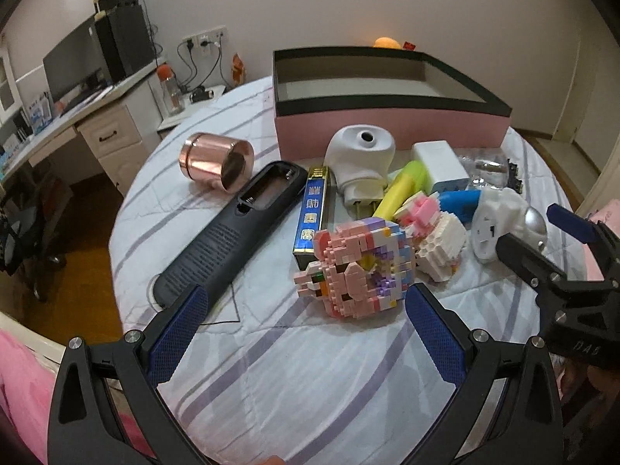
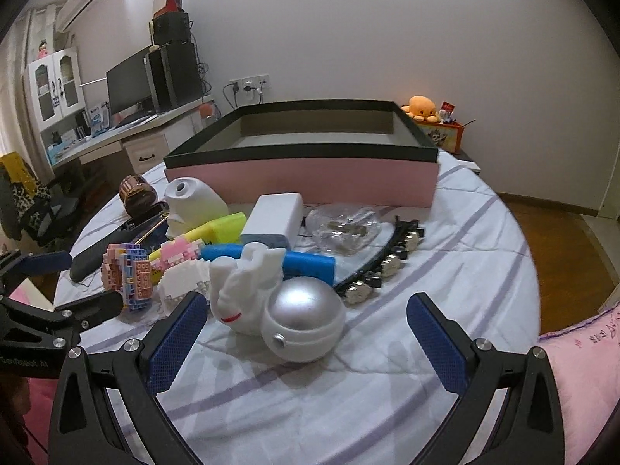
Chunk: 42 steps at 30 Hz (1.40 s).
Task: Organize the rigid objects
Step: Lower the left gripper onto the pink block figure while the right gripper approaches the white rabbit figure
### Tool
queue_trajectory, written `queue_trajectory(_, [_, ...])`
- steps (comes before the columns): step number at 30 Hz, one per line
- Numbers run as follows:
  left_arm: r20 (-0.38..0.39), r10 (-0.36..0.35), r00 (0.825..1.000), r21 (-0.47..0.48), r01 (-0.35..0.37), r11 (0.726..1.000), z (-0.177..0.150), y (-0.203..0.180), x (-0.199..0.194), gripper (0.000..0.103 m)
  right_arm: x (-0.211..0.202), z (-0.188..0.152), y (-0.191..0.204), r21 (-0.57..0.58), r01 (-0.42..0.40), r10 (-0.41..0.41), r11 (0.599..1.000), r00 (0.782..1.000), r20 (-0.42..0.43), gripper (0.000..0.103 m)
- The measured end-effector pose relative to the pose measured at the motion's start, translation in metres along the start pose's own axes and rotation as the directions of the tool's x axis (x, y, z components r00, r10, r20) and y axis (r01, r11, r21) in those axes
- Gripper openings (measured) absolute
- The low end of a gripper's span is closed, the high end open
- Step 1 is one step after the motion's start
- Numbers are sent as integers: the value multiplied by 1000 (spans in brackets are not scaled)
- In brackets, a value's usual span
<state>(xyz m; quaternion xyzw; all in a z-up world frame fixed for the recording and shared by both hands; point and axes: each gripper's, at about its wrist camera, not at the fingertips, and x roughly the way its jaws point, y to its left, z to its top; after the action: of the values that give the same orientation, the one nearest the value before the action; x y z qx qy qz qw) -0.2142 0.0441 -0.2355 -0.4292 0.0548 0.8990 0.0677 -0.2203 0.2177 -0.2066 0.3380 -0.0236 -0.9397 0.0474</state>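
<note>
Striped cloth covers a round bench [image 1: 310, 368] in a bedroom, with a desk in the upper left of the frame. Toys and small things sit in a pile in the middle. Behind them, at the top, is a big pink box [image 2: 298, 178]. As far as I can see, nothing is in it yet.

Both tools are empty with jaws wide open. The left gripper [image 1: 306, 329] is just before the pink block toy [image 1: 352, 271]. The right gripper [image 2: 306, 341] is around the white toy with a silver ball [image 2: 286, 306], not touching it.

I think the ball is smooth and round, so it could slip out. The block toy might break if squeezed hard. The two tools are close and might bump.
</note>
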Motion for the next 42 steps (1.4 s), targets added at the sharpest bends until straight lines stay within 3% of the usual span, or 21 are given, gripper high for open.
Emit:
queue_trajectory(4, [-21, -20, 1000, -21, 19, 1000, 1, -5, 10, 103, 9, -4, -1, -7, -5, 5, 1000, 1000, -23, 100])
queue_trajectory(6, [-30, -8, 1000, -13, 8, 1000, 1, -10, 16, 103, 7, -6, -7, 3, -44, 44, 999, 999, -22, 91])
queue_trajectory(8, [-51, 9, 999, -4, -9, 1000, -1, -14, 24, 103, 5, -7, -12, -8, -52, 51, 999, 998, -31, 74])
queue_trajectory(19, [21, 3, 1000, -69, -1, 998, -8, -10, 28, 103, 8, -11, -31, -12, -29, 28, 1000, 998, -60, 73])
queue_trajectory(26, [61, -48, 997, -77, 53, 996, -10, -2, 23, 102, 10, -11, -32, -6, -28, 27, 1000, 998, -60, 74])
queue_trajectory(29, [68, -47, 997, -76, 52, 996, -9, -1, 19, 96, 9, -8, -32, 17, -42, 43, 999, 997, -61, 75])
queue_trajectory(35, [78, -97, 992, -36, 100, 994, -8, -3, 14, 67, 10, -6, -32, 43, -56, 59, 997, 996, -64, 78])
queue_trajectory(42, [92, -126, 988, -26, 128, 991, -9, 1, 5, 66, 9, -5, -31, 23, -68, 69, 997, 995, -67, 73])
